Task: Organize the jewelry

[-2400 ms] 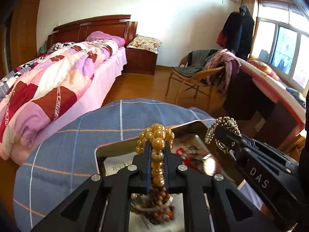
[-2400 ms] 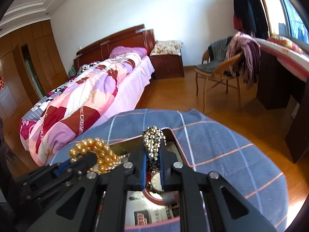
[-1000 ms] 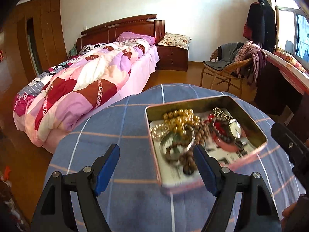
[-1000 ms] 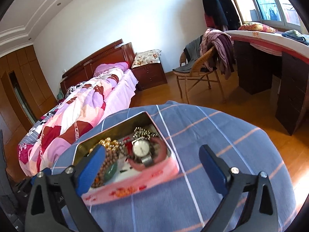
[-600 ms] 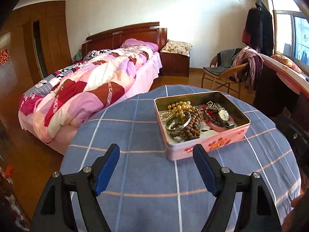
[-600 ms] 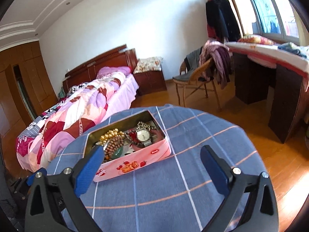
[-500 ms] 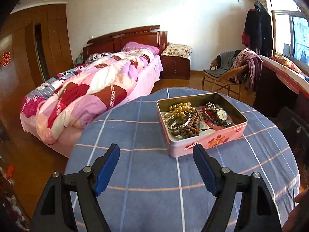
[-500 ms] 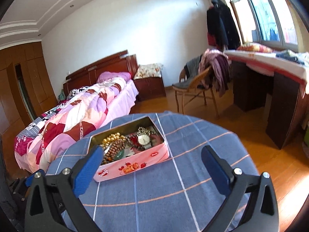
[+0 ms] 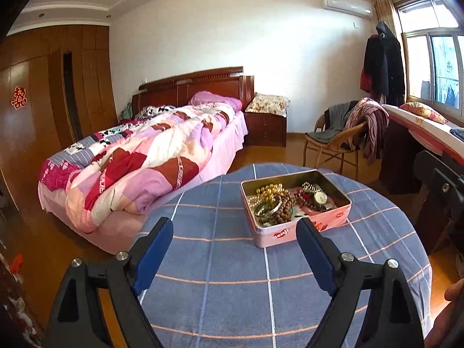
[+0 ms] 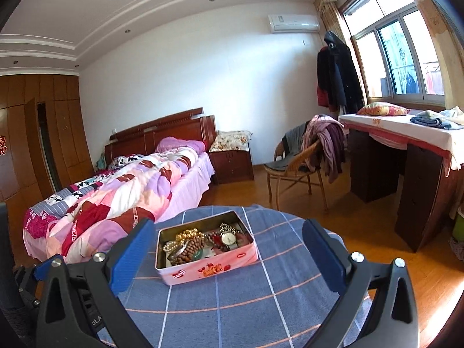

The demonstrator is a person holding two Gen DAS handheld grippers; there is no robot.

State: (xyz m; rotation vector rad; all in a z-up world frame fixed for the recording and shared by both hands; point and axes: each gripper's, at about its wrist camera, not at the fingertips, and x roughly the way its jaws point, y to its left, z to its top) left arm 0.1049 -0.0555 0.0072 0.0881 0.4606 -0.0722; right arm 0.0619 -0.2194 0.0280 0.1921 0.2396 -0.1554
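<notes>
A pink tin box [image 9: 301, 229] stands on a round table with a blue checked cloth [image 9: 220, 261]. It holds gold beads [image 9: 268, 190], a brown bead bracelet [image 9: 282, 208], a silver bangle [image 9: 268, 207] and a watch [image 9: 320, 197]. My left gripper [image 9: 235, 258] is open and empty, well back from the box. In the right wrist view the box [image 10: 208, 269] sits between the fingers of my open, empty right gripper [image 10: 229, 258], which is raised and back from it. The watch [image 10: 228, 239] and beads [image 10: 187, 236] show inside.
A bed with a pink patchwork quilt [image 9: 139, 159] lies to the left of the table. A wicker chair with clothes [image 10: 304, 156] and a dark desk [image 10: 406, 168] stand to the right. The right gripper's body [image 9: 443, 191] shows at the right edge.
Both grippers let go of their bead strings into the box, opened wide, then drew back and up. The box now looks smaller and farther away.
</notes>
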